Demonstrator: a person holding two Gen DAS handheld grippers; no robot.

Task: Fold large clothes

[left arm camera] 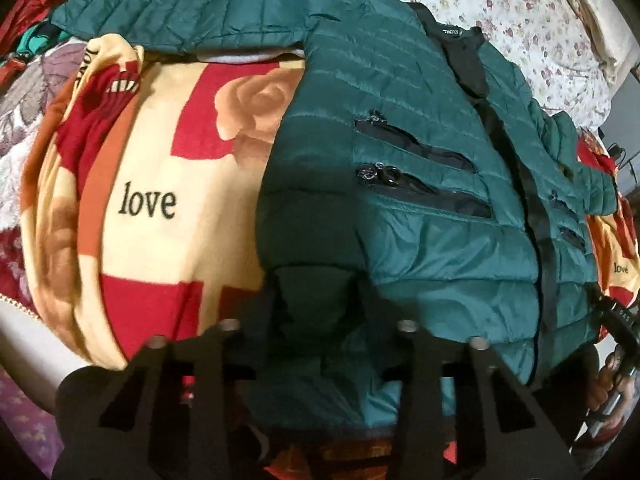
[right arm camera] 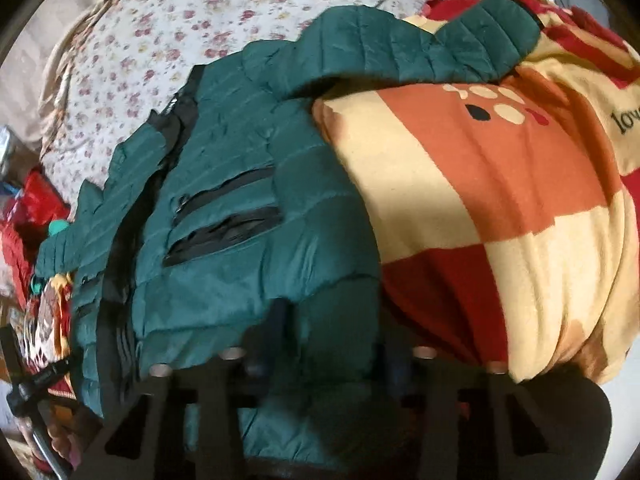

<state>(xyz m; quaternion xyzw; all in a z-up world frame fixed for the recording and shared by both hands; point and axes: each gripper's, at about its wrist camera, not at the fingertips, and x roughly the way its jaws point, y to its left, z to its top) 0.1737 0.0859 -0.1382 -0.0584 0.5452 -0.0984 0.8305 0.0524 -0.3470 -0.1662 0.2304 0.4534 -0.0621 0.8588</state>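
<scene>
A dark green quilted jacket (left arm camera: pixel 420 160) lies front up and spread out on a red, orange and cream blanket (left arm camera: pixel 160 200), with black zip pockets and a black front zip. My left gripper (left arm camera: pixel 320 312) is at the jacket's near hem corner and is shut on a bunched fold of it. In the right wrist view the same jacket (right arm camera: pixel 240 200) lies to the left of the blanket (right arm camera: pixel 500 200). My right gripper (right arm camera: pixel 332 332) is shut on the hem at the opposite near corner. Both sleeves stretch away at the far side.
A white floral sheet (left arm camera: pixel 500 12) covers the bed beyond the jacket, also seen as the floral sheet (right arm camera: pixel 180 20). Red and teal clothes (left arm camera: pixel 36 0) are piled at the far left. More red cloth (right arm camera: pixel 36 204) lies at the left edge of the right wrist view.
</scene>
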